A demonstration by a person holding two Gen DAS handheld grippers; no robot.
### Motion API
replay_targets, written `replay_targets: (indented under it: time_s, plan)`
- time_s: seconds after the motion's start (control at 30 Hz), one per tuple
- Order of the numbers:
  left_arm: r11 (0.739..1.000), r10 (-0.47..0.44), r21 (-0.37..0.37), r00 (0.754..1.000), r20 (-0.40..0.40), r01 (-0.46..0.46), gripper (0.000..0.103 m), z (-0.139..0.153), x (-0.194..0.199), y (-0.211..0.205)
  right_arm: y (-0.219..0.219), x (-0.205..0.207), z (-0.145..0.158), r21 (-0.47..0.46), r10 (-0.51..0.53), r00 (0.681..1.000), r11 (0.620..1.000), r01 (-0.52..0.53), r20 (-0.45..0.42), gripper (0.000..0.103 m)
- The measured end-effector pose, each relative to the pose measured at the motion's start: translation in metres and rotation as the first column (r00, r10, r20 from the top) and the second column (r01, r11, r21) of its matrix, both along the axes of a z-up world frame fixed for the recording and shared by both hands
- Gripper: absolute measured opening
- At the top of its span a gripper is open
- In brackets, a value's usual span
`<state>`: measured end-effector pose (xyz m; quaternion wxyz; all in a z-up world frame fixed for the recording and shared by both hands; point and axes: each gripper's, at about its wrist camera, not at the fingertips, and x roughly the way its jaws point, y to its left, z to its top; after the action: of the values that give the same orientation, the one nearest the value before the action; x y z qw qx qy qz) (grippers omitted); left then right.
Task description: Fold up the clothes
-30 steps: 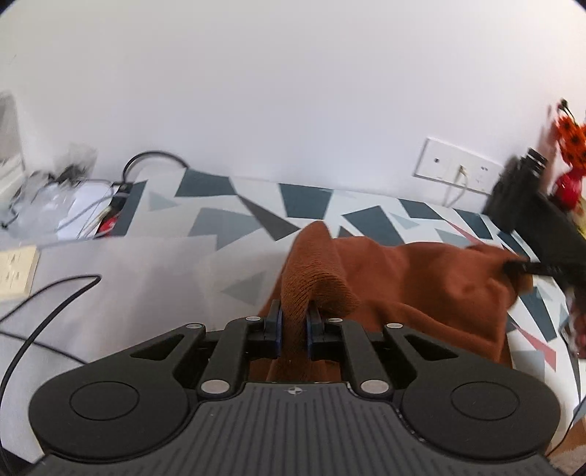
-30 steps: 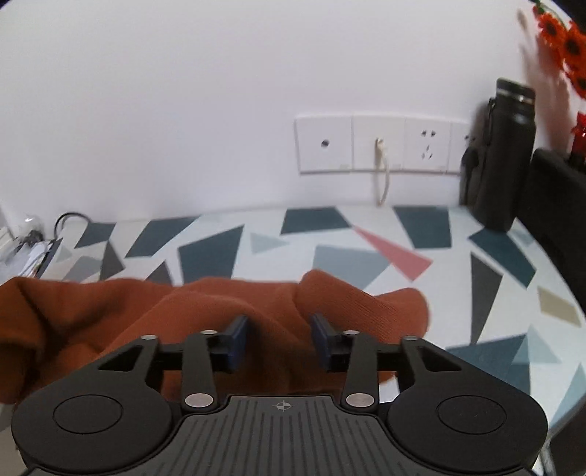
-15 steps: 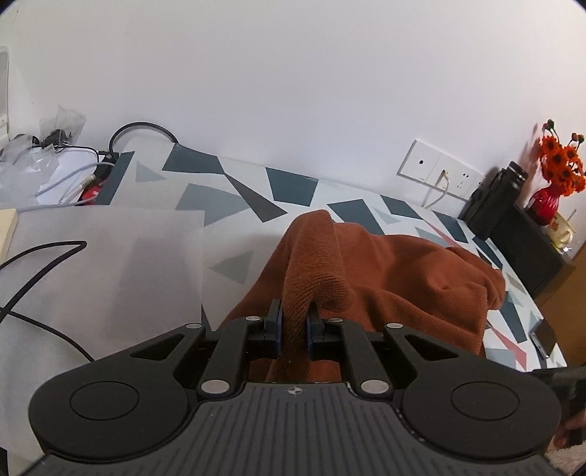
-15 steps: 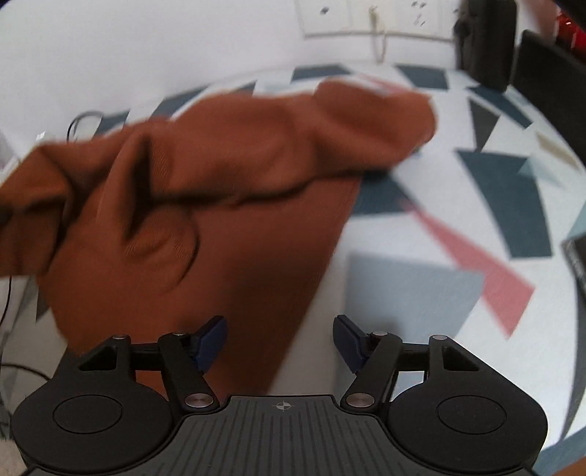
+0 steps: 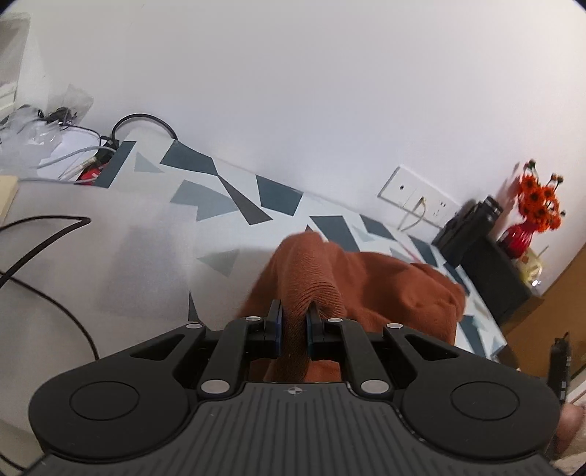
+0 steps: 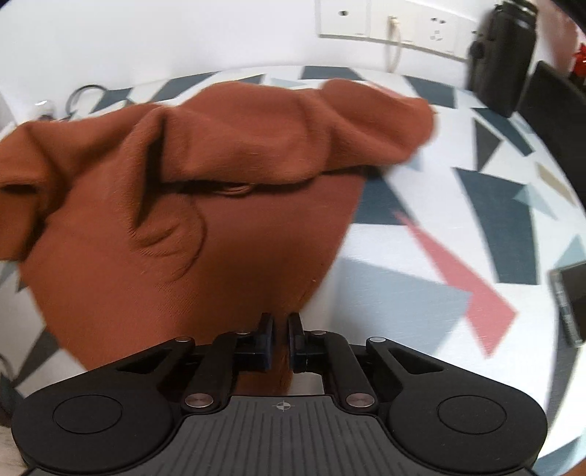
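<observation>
We hold two grippers and work on one garment. Nearest in the left wrist view, our left gripper (image 5: 293,322) has its two blue pads clamped on a ribbed fold of the rust-brown knit sweater (image 5: 384,289), which rises between the jaws and spreads away toward two o'clock over the tablecloth (image 5: 227,205) with its grey and blue triangles. At nine o'clock we see one black cable (image 5: 47,234) curving across a pale sheet. Farther out, at ten o'clock, lies a tangle of wires and clear plastic (image 5: 55,124). At two o'clock we count one wall socket panel (image 5: 417,197), one black flask (image 5: 468,227) and one red vase of orange flowers (image 5: 531,216).

In the right wrist view, our right gripper (image 6: 281,338) is pinched shut on the near edge of the same sweater (image 6: 183,205), at six o'clock. The cloth lies bunched in folds from the jaws up toward twelve o'clock. At three o'clock one dark phone-like slab (image 6: 569,300) sits on the tablecloth (image 6: 421,278). Farthest, at one o'clock, are the socket panel (image 6: 388,22) and flask (image 6: 501,55).
</observation>
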<state>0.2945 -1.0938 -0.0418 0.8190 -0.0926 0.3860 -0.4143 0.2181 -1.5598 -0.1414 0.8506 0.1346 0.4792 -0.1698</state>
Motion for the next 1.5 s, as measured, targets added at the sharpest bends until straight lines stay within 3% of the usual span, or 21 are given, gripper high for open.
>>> replay_targets:
  time_s: [0.43, 0.7, 0.77, 0.83, 0.87, 0.9, 0.93, 1.0, 1.1, 1.23, 1.37, 1.5]
  plan:
    - [0.991, 0.09, 0.113, 0.987, -0.13, -0.076, 0.012, -0.047, -0.011, 0.052, -0.051, -0.035, 0.002, -0.108, -0.093, 0.992, 0.991, 0.083, -0.085, 0.005]
    - [0.972, 0.029, 0.237, 0.998, -0.057, -0.015, 0.012, -0.059, -0.024, 0.052, -0.072, -0.039, -0.004, -0.121, -0.145, 0.983, 0.984, 0.132, -0.108, 0.005]
    - [0.969, 0.041, 0.246, 0.997, -0.071, -0.022, 0.013, -0.064, -0.023, 0.051, -0.07, -0.036, -0.003, -0.129, -0.153, 0.982, 0.982, 0.138, -0.112, 0.006]
    - [0.966, 0.05, 0.259, 0.995, -0.081, -0.028, 0.019, -0.067, -0.022, 0.049, -0.067, -0.034, -0.002, -0.137, -0.161, 0.98, 0.98, 0.145, -0.115, 0.01]
    - [0.961, 0.052, 0.274, 0.995, -0.08, -0.028, 0.022, -0.066, -0.021, 0.048, -0.066, -0.033, -0.002, -0.141, -0.164, 0.979, 0.979, 0.148, -0.117, 0.017]
    - [0.957, 0.054, 0.29, 0.995, -0.078, -0.029, 0.032, -0.065, -0.021, 0.046, -0.065, -0.032, 0.0, -0.138, -0.172, 0.979, 0.978, 0.156, -0.113, 0.025]
    - [0.956, 0.053, 0.291, 0.996, -0.068, -0.031, 0.048, -0.062, -0.021, 0.045, -0.065, -0.033, 0.004, -0.12, -0.187, 0.977, 0.977, 0.175, -0.098, 0.028]
    - [0.957, 0.049, 0.289, 0.998, -0.045, -0.033, 0.063, -0.054, -0.023, 0.044, -0.065, -0.035, 0.015, -0.073, -0.216, 0.975, 0.974, 0.213, -0.049, 0.036]
    - [0.967, 0.069, 0.248, 0.996, -0.048, -0.055, 0.068, -0.039, -0.021, 0.046, -0.064, -0.039, 0.036, 0.026, -0.275, 0.961, 0.961, 0.275, 0.036, 0.044]
    - [0.99, 0.112, 0.093, 0.993, -0.047, -0.108, 0.069, -0.004, -0.019, 0.045, -0.056, -0.037, 0.069, 0.109, -0.31, 0.939, 0.949, 0.297, 0.145, 0.05]
    - [0.995, 0.092, 0.024, 0.993, 0.07, -0.094, 0.069, 0.036, -0.022, 0.027, -0.049, -0.03, 0.102, 0.197, -0.335, 0.909, 0.936, 0.291, 0.249, 0.049]
    - [0.995, 0.092, -0.049, 0.988, 0.126, -0.087, 0.069, 0.065, -0.015, 0.006, -0.045, -0.01, 0.135, 0.214, -0.303, 0.893, 0.947, 0.242, 0.333, 0.048]
